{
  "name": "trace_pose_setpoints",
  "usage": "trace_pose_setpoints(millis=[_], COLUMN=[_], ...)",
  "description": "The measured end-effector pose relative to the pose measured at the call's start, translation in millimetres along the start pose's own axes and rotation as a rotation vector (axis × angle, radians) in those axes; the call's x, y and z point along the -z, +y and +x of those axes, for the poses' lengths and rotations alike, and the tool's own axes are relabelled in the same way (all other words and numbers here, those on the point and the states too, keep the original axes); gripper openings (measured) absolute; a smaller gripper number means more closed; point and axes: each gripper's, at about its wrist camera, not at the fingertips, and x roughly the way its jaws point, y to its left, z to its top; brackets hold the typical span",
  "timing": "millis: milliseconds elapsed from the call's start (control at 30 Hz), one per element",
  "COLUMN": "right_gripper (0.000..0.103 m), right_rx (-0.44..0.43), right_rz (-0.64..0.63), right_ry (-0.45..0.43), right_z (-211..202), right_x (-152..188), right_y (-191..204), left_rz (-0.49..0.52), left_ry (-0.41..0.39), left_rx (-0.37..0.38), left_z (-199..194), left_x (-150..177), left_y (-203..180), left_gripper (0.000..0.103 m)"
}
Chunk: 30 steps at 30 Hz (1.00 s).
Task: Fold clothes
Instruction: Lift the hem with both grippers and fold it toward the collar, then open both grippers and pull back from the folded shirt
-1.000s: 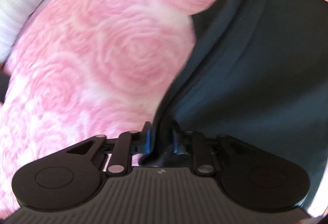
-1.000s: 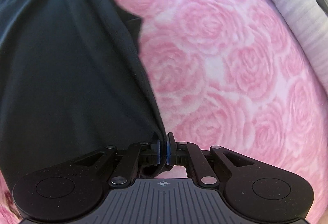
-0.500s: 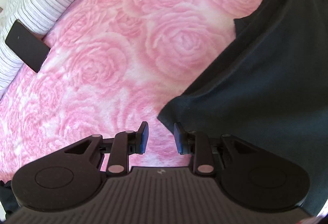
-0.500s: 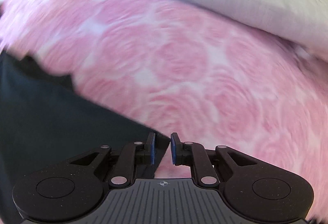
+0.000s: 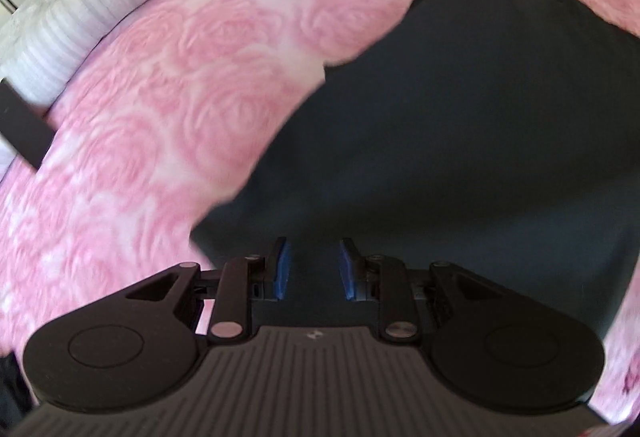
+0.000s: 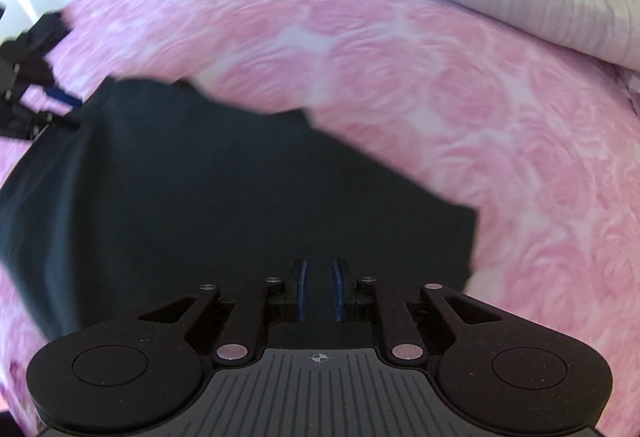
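Dark garment (image 5: 460, 125) flat on pink blanket (image 5: 180, 77), left tongs (image 5: 313, 269) and right tongs (image 6: 319, 291) angled downward above, apart, empty.

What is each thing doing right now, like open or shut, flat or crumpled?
Left gripper: open, holding nothing, over the cloth.
Right gripper: open a little, holding nothing, over the cloth.
Dark cloth: let go, lying spread on the blanket.
Pink blanket: spread out under the cloth.
Black slab: lying at the blanket's edge.
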Motion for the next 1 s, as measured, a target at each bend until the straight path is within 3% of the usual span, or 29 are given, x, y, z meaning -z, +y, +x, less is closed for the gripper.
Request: trace_pose_setpoints(millis=[133, 267, 400, 533, 700, 867, 1000], right_gripper=[0.013, 0.013, 0.013, 0.013, 0.012, 0.013, 0.014], right_rx=[0.004, -0.130, -0.108, -0.091, -0.084, 0.113, 0.171], right_rz=[-0.019, 0.024, -0.010, -0.038, 0.041, 0.079, 0.125], right_ry=[0.021, 0.039, 0.030, -0.009, 0.042, 0.009, 0.025], right_z=[-5, -11, -11, -18, -16, -18, -15], right_x=[25, 40, 51, 54, 46, 37, 33], right_y=[36, 66, 107, 147, 185, 235, 278], left_rz=[-0.036, -0.089, -0.097, -0.017, 0.129, 0.221, 0.343], left_ry=[0.042, 0.077, 0.092, 0.081, 0.007, -0.094, -0.165], left_rx=[-0.025, -0.017, -0.001, 0.015, 0.041, 0.127, 0.155], left_z=[-32, -66, -83, -85, -80, -68, -69], left_x=[43, 83, 110, 121, 131, 142, 152], left_y=[-7, -26, -49, -68, -69, -37, -8], left_gripper=[0.024, 0.025, 0.026, 0.026, 0.026, 0.026, 0.027])
